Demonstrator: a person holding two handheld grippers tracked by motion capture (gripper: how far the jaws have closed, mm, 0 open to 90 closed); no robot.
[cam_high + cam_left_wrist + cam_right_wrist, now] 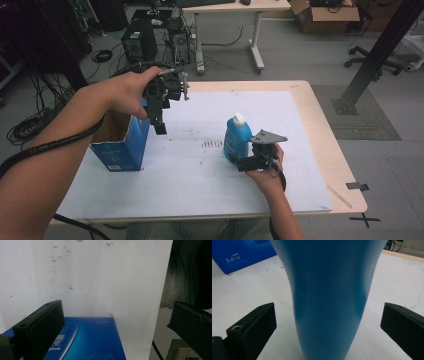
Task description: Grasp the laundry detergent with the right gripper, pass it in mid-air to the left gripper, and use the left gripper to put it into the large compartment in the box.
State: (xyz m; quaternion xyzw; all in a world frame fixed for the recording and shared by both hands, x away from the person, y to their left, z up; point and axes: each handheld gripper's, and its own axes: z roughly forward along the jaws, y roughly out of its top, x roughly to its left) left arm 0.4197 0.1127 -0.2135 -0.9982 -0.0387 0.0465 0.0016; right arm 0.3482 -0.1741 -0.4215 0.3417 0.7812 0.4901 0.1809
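Observation:
A blue bottle [236, 139] with a white cap stands upright near the middle of the white table [200, 175]. My right gripper [243, 159] is low at its near right side, open, and the bottle [329, 295] rises between the two jaws without either touching it. An open-topped blue cardboard box [122, 145] stands at the table's left edge. My left gripper [160, 126] hangs above the box's right rim, pointing down, open and holding nothing; under it lies the box's blue side [92, 340].
Computer towers [140, 40] and loose cables sit on the floor beyond the table. A desk leg [256, 40], a cardboard box [325, 15] and a black slanted post [380, 50] stand farther back. Bare white surface lies between box and bottle.

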